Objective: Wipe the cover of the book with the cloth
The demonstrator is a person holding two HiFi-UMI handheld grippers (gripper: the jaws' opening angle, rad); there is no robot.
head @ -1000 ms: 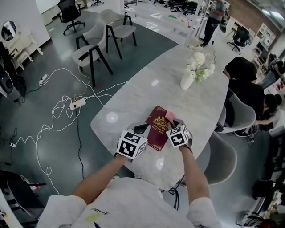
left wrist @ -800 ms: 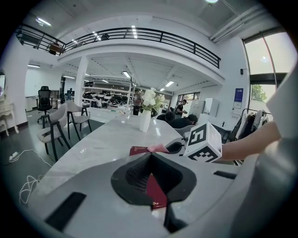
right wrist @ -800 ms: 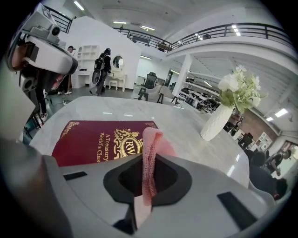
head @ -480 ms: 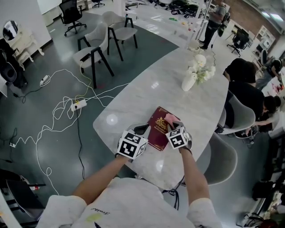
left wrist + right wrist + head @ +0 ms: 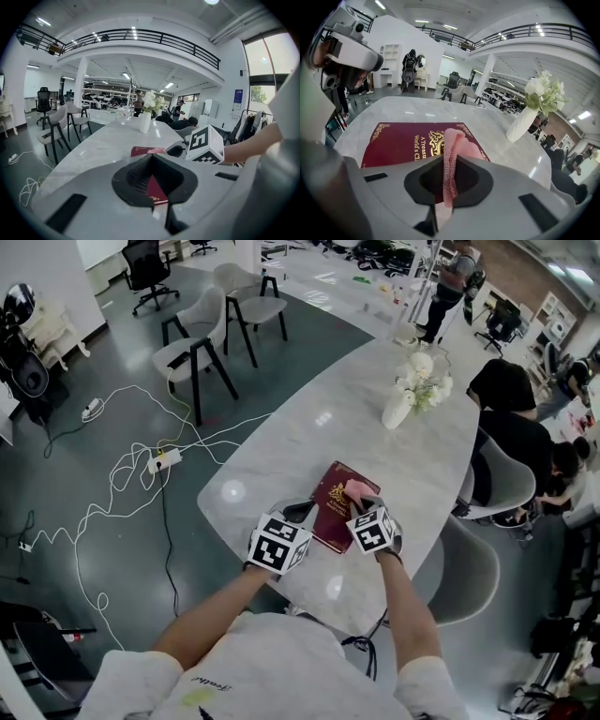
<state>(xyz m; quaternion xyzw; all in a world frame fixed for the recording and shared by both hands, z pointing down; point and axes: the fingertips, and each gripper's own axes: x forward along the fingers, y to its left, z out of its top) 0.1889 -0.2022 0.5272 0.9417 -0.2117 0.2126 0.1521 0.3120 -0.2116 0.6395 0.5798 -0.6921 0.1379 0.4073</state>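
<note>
While the head camera has drifted a little, the scene reads almost unchanged from half a second back. Red book (image 5: 330, 502) lies flat on the marble table (image 5: 309, 427), well apart from the white vase (image 5: 395, 410), on the person's side of it. Right gripper (image 5: 361, 501) sits over the book's edge nearer the vase, jaws pinching the pink cloth (image 5: 356, 489). The cloth's free end rests on the cover by the gold crest, at much the same spot as before. Left gripper (image 5: 302, 511) holds at the edge farther from the vase, jaws drawn together on the book's near corner, no shift seen.
</note>
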